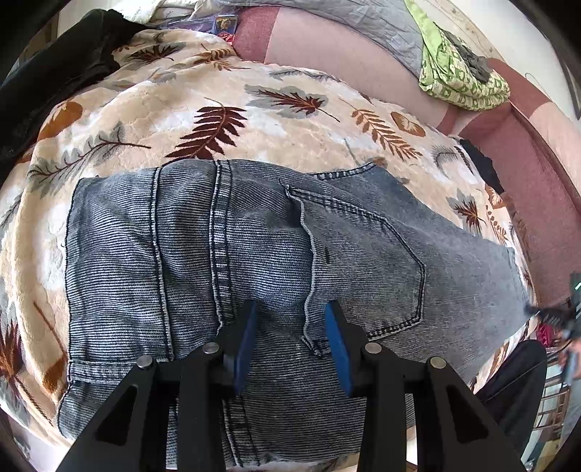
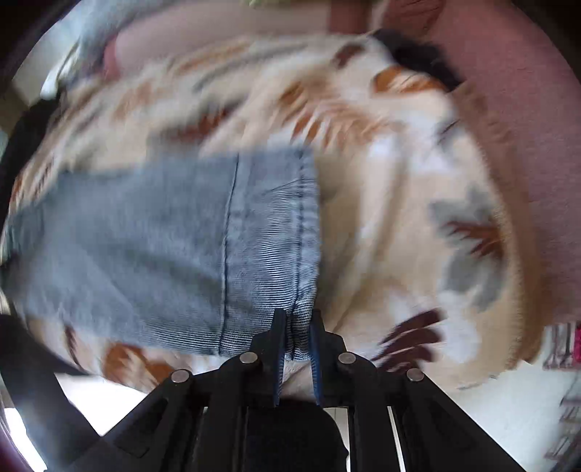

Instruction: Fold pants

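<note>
Blue-grey denim pants (image 1: 232, 261) lie spread on a leaf-patterned blanket (image 1: 225, 94), back pocket (image 1: 366, 254) facing up. My left gripper (image 1: 290, 308) is open just above the seat of the pants, its blue pads either side of a fold beside the pocket. In the right wrist view, which is blurred, my right gripper (image 2: 297, 319) is shut on the hem corner of the pants (image 2: 163, 247), with the cloth pinched between the blue pads. The right gripper also shows faintly at the right edge of the left wrist view (image 1: 559, 316).
The blanket covers a pink sofa (image 1: 537, 174). A green patterned cloth (image 1: 457, 76) and grey bedding (image 1: 348, 21) lie at the back. A black garment (image 1: 61, 61) sits at the far left. White floor (image 2: 490, 410) shows below the blanket edge.
</note>
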Available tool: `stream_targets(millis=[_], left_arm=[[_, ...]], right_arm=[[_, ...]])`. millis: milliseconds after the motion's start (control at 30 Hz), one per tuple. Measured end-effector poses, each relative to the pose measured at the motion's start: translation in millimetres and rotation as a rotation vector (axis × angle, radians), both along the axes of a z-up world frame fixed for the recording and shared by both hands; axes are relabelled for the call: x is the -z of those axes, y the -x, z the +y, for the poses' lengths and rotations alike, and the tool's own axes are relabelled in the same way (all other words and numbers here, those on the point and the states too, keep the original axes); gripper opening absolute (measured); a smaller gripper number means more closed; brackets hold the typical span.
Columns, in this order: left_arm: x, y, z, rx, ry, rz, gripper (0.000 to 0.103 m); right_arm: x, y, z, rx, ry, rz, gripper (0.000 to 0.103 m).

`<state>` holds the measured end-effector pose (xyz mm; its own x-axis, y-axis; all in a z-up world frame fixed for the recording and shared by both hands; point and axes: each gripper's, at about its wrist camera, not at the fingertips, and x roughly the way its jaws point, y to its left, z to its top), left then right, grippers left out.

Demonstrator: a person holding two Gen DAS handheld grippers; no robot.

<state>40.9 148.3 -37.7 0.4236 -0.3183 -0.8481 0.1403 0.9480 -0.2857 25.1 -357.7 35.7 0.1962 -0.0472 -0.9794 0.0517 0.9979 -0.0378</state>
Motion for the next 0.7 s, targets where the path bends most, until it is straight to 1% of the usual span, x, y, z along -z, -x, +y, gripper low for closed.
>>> stream_targets(millis=[33,67,100,133,200,233,267,300,367,400,433,467,500,533,567,600,633,667,700], left_arm=[[0,0,0,0.000,-0.003,0.000,0.039],[0,0,-1,0.001,-0.008,-0.002,0.039],[0,1,-2,0.004,-0.015,-0.004,0.039],[-1,1,-3,0.007,-0.023,-0.006,0.039],[-4,2,-5,0.009,-0.045,-0.005,0.039],[-5,2,-6,0.006,-0.052,-0.006,0.039],[-8,3,-6,-0.004,-0.058,-0.010,0.040],[-11,4,-6,-0.013,-0.058,-0.015,0.041],[-20,6,-8,-0.026,-0.059,-0.038,0.043],[-24,8,-9,-0.031,-0.059,-0.052,0.043],[-29,10,-11,-0.032,-0.052,-0.069,0.043],[-35,13,-12,-0.030,-0.043,-0.091,0.043],[-38,15,-14,-0.029,-0.040,-0.109,0.045],[-41,17,-16,-0.029,-0.044,-0.129,0.054],[-39,18,-17,-0.039,-0.070,-0.139,0.070],[-31,16,-19,-0.055,-0.119,-0.121,0.078],[-16,10,-21,-0.065,-0.201,-0.065,0.081],[2,4,-21,-0.070,-0.282,0.005,0.083],[5,4,-19,-0.076,-0.282,-0.008,0.083]], right_arm=[[-3,1,-1,0.010,-0.006,-0.023,0.020],[-7,1,-5,0.035,-0.034,-0.034,0.025],[-15,2,-12,0.082,-0.087,-0.053,0.042],[-23,3,-16,0.108,-0.101,-0.077,0.053],[-46,3,-18,0.127,-0.068,-0.130,0.053],[-55,4,-18,0.135,-0.071,-0.161,0.053],[-69,4,-19,0.146,-0.104,-0.211,0.053],[-76,3,-15,0.143,-0.150,-0.237,0.054],[-79,-3,-7,0.124,-0.244,-0.252,0.055],[-73,-7,-2,0.108,-0.311,-0.245,0.058],[-62,-12,1,0.101,-0.355,-0.227,0.062],[-42,-17,1,0.109,-0.385,-0.183,0.064],[-22,-20,0,0.133,-0.375,-0.123,0.066],[8,-26,-5,0.176,-0.338,-0.020,0.065],[21,-26,-9,0.201,-0.337,-0.007,0.062],[15,-26,-10,0.204,-0.334,-0.032,0.060],[5,-30,-4,0.193,-0.303,-0.024,0.060],[-7,-34,3,0.170,-0.263,-0.047,0.060],[-18,-35,10,0.151,-0.232,-0.076,0.060]])
